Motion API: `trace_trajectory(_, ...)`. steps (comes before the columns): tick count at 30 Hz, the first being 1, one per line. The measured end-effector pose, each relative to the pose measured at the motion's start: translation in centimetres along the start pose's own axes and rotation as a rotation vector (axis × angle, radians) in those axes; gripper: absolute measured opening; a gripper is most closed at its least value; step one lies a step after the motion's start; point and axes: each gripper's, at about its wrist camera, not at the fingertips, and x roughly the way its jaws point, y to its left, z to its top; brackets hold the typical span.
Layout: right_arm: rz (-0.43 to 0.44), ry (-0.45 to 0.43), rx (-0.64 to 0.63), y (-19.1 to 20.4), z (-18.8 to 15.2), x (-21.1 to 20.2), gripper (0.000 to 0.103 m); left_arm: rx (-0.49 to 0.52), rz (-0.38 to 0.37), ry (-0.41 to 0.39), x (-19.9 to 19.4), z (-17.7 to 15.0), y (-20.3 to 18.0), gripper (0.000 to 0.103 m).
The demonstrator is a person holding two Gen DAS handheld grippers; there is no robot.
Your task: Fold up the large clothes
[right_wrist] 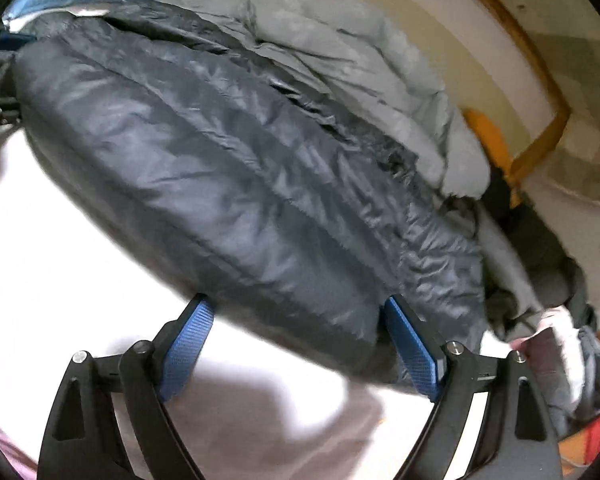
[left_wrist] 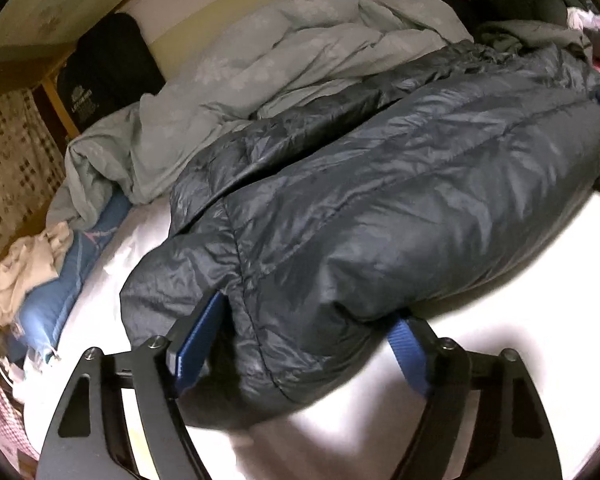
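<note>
A dark navy quilted puffer jacket (left_wrist: pixel 380 184) lies bunched across the white bed sheet (left_wrist: pixel 480 380). In the left wrist view, my left gripper (left_wrist: pixel 306 312) straddles its near corner. Both blue pads (left_wrist: pixel 198 344) touch the fabric, and the left one dents it at a seam. In the right wrist view, the same jacket (right_wrist: pixel 228 168) runs diagonally. My right gripper (right_wrist: pixel 296 300) stands open at the jacket's near edge. The padded hem sits between its fingertips, and its blue pads (right_wrist: pixel 414 352) stand wide apart.
A crumpled grey-blue duvet (left_wrist: pixel 260 64) lies behind the jacket. A blue pillow (left_wrist: pixel 60 280) with a cream cloth (left_wrist: pixel 24 264) sits at the left. A black bag (left_wrist: pixel 104 64) leans on the wooden bed frame (right_wrist: pixel 540 132). More clothes (right_wrist: pixel 560 344) are piled at the right.
</note>
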Motion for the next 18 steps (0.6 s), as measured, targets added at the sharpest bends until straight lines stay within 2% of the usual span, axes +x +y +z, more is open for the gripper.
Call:
trace_trajectory(2,-0.046,0.023,0.033,-0.9,0.4,1.1,0.087,0.006,0.012,-0.003,0.4,0.2,-0.3,0.07)
trace_trajectory(4,-0.078,0.061,0.091,-2.4,0.6,2.2,0.086,-0.005,0.029,-0.006,0.6,0.4,-0.1,0.047)
trace_trajectory(5,-0.086,0.077,0.131,-3.4,0.6,2.7,0.08,-0.01,0.034,-0.007,0.5,0.4,0.1,0.042)
trace_trajectory(6,-0.079,0.091,0.171,-4.2,0.5,3.0,0.055,-0.016,0.022,-0.007,0.3,0.5,0.3,0.028)
trace_trajectory(7,-0.055,0.104,0.218,-5.1,0.2,3.1,0.032,-0.019,0.006,-0.007,-0.1,0.5,0.5,0.02)
trace_trajectory(8,-0.023,0.104,0.268,-6.0,-0.1,3.1,0.027,-0.026,-0.001,-0.014,-0.6,0.5,0.8,0.017)
trace_trajectory(9,-0.003,0.09,0.302,-6.6,-0.2,2.8,0.018,-0.044,-0.007,-0.029,-1.5,0.5,1.2,0.014)
trace_trajectory(14,-0.001,-0.07,0.33,-7.8,-1.1,-3.4,0.014,-0.111,-0.02,-0.111,-7.5,0.0,3.3,0.011)
trace_trajectory(16,0.019,-0.115,0.335,-8.0,-1.9,-5.9,0.014,-0.138,-0.03,-0.109,-9.8,-0.7,3.6,0.011)
trace_trajectory(18,0.039,-0.115,0.327,-8.2,-2.6,-7.4,0.015,-0.112,-0.042,-0.08,-11.2,-1.0,3.3,0.011)
